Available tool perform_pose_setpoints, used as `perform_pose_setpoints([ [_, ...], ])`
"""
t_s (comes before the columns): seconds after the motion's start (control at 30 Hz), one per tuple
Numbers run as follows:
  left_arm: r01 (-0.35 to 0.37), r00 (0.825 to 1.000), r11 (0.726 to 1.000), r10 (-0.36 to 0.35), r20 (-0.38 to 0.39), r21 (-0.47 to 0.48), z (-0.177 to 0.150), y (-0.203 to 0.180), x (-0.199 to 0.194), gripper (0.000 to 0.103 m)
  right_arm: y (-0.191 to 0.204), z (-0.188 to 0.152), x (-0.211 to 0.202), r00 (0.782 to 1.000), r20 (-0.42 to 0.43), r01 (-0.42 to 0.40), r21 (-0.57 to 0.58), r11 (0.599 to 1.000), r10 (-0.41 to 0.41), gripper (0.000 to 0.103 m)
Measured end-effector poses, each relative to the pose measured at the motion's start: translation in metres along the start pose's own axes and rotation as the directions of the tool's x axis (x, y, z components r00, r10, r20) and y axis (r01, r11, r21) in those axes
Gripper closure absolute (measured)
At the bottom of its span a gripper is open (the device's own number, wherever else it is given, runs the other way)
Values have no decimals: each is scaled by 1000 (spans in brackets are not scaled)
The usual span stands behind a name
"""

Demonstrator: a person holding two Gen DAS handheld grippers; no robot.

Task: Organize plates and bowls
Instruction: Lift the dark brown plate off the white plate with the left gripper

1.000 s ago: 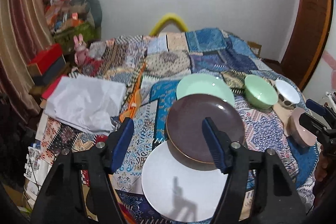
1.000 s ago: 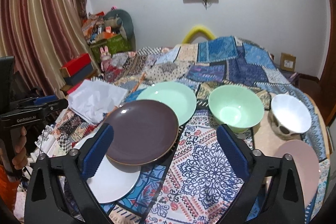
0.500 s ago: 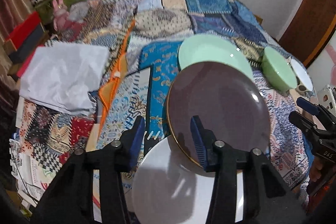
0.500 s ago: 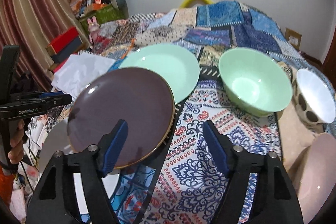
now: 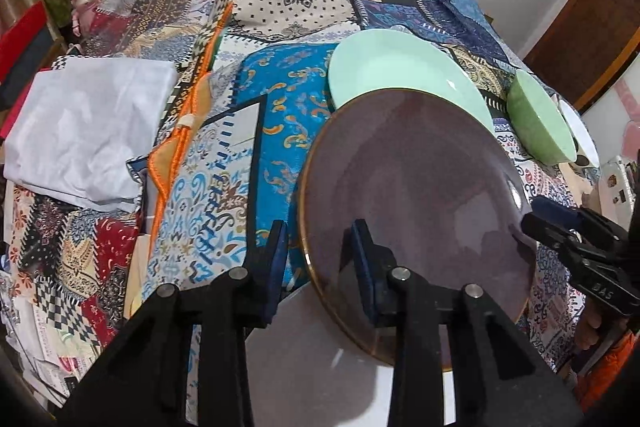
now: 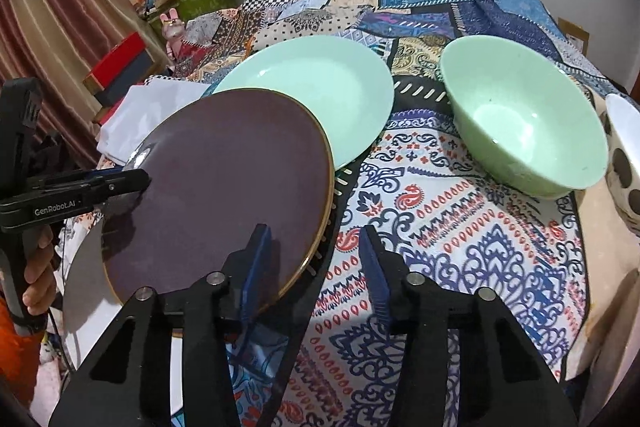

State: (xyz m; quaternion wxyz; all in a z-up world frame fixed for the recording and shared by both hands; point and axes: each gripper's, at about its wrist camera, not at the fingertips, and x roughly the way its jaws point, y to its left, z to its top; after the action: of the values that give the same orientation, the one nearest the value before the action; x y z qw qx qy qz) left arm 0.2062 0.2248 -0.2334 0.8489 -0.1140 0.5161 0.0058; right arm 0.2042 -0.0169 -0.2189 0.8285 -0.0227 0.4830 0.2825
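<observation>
Left to right on the patchwork-cloth counter (image 6: 440, 227): three plates and two bowls are counted. One flat white plate (image 5: 320, 367) is overlapped by one round dark-brown plate (image 6: 224, 187), which overlaps one mint-green plate (image 6: 320, 83); one pale-green bowl (image 6: 520, 123) and one white spotted bowl (image 6: 624, 155) follow. The left claw (image 5: 318, 259) and right claw (image 6: 316, 259), jaws just narrowed, each straddle the brown plate's rim; whether it is pinched cannot be told.
</observation>
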Motion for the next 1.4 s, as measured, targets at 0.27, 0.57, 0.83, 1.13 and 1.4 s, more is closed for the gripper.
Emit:
perform_pose_setpoints([
  [0.27,36,999,999,-36,-7,-5,4,1,4,73,4,4,13,999,-21,-47,-10,999,47,71],
  [0.57,33,999,999,-34,-19,-6,5,0,4,73,4,7,14,998,-15,-58,13,998,58,74],
  [0.83,33,999,999,-34,-24,-21,2,-5,1,73,3,5,8,999,5,-39,-1,999,39,74],
  [1.13,33,999,999,-33,2,-15,-6,-20,-15,73,1,0,-15,998,49,-29,-10,1000,29,74],
  [1.4,44,998,999,-44,45,6,-13,-41,-47,73,-1,-4,-47,994,103,-23,-4,1000,24,74],
])
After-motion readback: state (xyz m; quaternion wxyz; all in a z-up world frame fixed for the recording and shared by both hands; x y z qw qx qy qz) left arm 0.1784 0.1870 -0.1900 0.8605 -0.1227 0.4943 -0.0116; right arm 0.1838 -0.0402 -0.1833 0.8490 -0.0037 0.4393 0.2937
